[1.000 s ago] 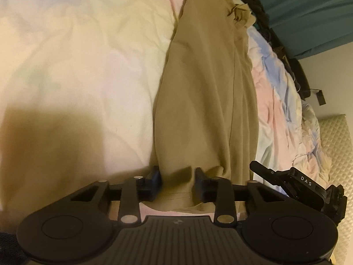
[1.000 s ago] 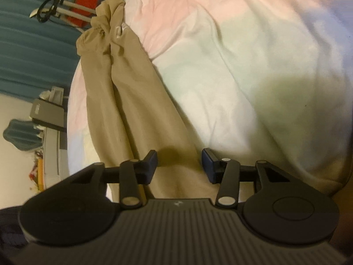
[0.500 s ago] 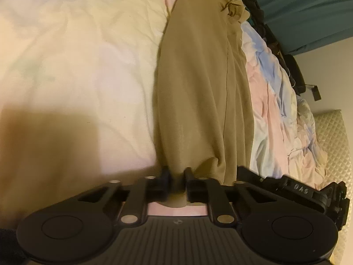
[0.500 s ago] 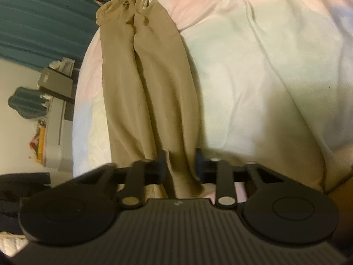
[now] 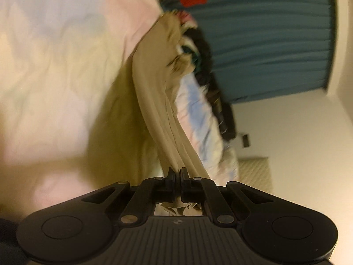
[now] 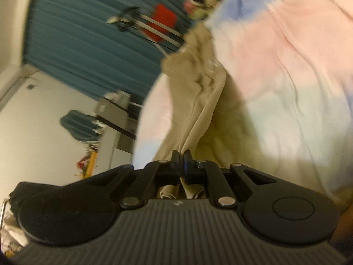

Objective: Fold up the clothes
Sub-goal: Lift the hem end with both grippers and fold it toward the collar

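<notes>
The left tongs [image 5: 177, 172] are clenched on one end of the tan garment [image 5: 154, 92], and the right tongs [image 6: 181, 155] are clenched on another end of it [image 6: 198, 101]. The cloth hangs gathered above the pastel bedspread [image 5: 55, 66], its far end bunched near the bed's far edge, before a teal curtain [image 5: 264, 44].

Pastel bedsheet [image 5: 55, 70]; teal curtain [image 5: 275, 44]
</notes>
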`<state>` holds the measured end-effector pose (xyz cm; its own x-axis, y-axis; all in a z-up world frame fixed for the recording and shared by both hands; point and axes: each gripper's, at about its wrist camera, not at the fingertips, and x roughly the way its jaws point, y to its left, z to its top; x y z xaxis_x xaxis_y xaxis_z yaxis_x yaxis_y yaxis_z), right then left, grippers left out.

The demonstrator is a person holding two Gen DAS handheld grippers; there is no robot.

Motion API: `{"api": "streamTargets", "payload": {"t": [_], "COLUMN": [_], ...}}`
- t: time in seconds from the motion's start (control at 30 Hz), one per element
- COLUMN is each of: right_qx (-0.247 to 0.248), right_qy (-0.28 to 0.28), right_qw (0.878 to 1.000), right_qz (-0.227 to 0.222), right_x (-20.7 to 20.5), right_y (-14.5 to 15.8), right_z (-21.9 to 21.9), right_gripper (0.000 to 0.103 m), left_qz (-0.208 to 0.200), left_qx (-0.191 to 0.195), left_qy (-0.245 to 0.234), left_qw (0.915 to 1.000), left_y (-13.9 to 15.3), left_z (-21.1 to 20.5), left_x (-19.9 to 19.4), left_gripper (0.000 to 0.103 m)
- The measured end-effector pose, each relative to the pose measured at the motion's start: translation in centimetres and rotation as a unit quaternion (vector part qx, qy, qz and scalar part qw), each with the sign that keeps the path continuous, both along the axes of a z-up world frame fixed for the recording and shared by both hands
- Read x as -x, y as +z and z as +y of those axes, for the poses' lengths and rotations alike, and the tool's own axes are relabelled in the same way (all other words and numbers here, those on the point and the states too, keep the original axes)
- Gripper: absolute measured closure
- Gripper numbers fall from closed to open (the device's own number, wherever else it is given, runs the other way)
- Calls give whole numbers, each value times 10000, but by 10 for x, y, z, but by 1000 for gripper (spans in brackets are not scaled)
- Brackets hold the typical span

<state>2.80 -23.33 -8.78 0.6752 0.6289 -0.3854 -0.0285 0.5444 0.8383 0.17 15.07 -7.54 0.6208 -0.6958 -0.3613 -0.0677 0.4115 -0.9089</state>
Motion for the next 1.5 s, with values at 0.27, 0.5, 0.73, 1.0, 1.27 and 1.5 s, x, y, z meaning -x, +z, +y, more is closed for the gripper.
{"api": "streamTargets", "payload": {"t": [0.27, 0.5, 0.73, 1.0, 1.27, 1.5], "right_qx": [-28, -108, 154, 190, -159, 39], "right_qy": [177, 25, -310, -640, -852, -632], "right_qw": [9992, 9999, 9993, 9958, 9922, 9941], "right_qz": [-356, -121, 153, 623, 891, 883], "right_x": [43, 28, -84, -186, -248, -256], "right_y": [21, 10, 17, -19, -81, -89], "right_z": [-14, -12, 11, 23, 22, 24], "right_gripper": [97, 97, 97, 97, 96, 94], "left_qz": [-441, -163, -26, -300, -721, -598], "left_qx": [90, -65, -692, -1608, -2453, -2919], "left_qy": [77, 251, 526, 729, 773, 458], "left_qw": [9990, 9995, 9962, 9838, 9637, 9535], "left_y": [25, 26, 49, 38, -3, -26], "left_z": [-3, -1, 0, -13, -32, -38], "left_x": [53, 35, -65, -173, -226, -241], "left_gripper": [100, 100, 99, 99, 99, 90]}}
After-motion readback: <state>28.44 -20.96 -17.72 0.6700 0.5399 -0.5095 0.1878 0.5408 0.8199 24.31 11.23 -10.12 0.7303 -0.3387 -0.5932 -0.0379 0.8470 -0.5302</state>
